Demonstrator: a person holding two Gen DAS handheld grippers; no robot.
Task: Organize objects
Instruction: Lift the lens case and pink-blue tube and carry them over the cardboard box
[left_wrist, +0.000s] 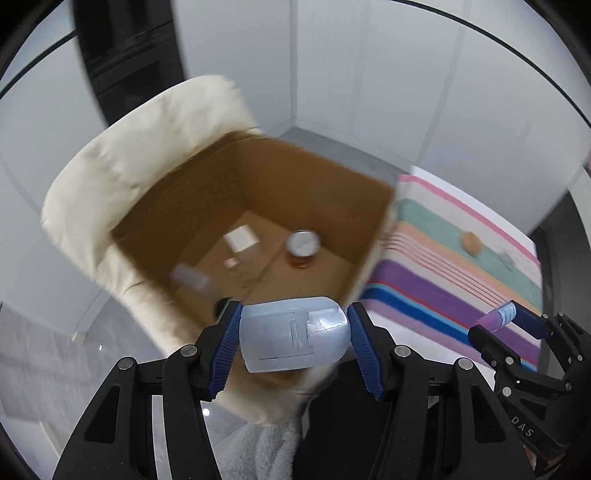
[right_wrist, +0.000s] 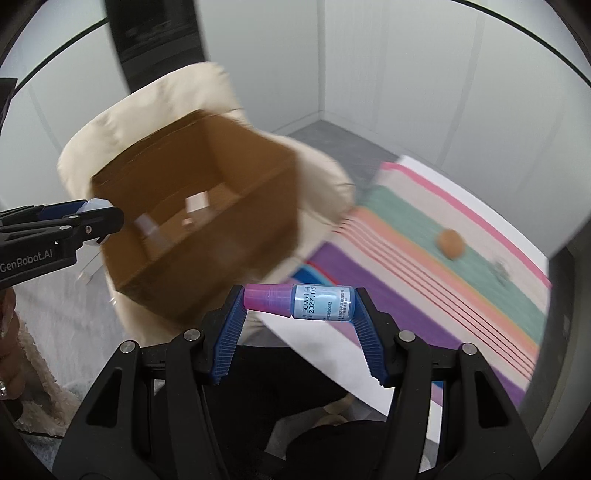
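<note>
Both tools grip: left tool (left_wrist: 293, 334) white case (left_wrist: 293, 338), right tool (right_wrist: 299, 304) bottle (right_wrist: 299, 303).

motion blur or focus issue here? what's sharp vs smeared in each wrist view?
Left wrist: cardboard box and striped cloth smeared, translucent container in the left gripper sharp, so motion blur.
Right wrist: same smear; small bottle in the right gripper crisp, printed date readable.
</note>
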